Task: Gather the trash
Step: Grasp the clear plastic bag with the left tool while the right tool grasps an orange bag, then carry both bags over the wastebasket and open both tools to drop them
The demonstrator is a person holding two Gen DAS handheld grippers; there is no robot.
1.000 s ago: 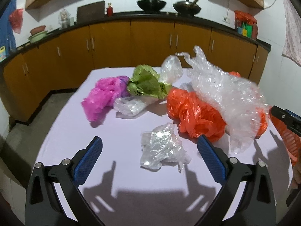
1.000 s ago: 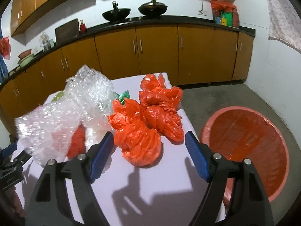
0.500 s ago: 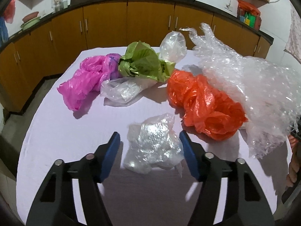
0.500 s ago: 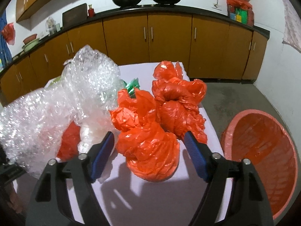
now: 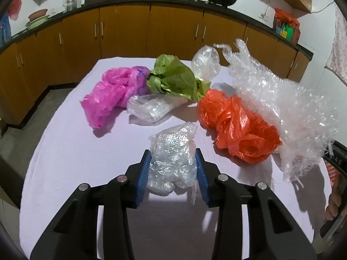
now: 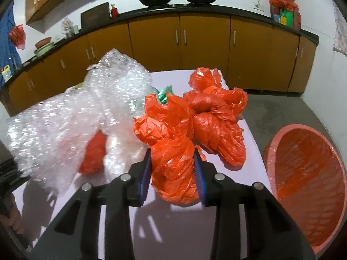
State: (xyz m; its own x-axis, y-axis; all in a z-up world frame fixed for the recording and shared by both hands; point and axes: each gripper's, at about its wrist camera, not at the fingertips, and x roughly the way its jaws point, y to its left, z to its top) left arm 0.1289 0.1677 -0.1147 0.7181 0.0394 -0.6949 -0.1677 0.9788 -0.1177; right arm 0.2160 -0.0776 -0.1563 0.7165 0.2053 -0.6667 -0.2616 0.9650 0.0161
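right tool (image 6: 172, 172) is clamped on an orange plastic bag (image 6: 173, 169) on the bench (image 6: 186, 227), bin (image 6: 308, 184) just off to its right, left tool (image 5: 172, 173) squeezing a clear bubble-wrap wad (image 5: 173, 162)

Left gripper (image 5: 172, 173) closed on clear crumpled plastic wad (image 5: 173, 158), blue pads (image 5: 143, 174) pressed against both sides, near front edge of lilac table (image 5: 65, 151). Orange bag (image 5: 236, 130) just right of wad, touching large bubble wrap sheet (image 5: 282, 108) at right edge. Toward far edge: pink bag (image 5: 112, 93), green bag (image 5: 173, 78), flat clear bag (image 5: 149, 108), upright clear bag (image 5: 206, 61).
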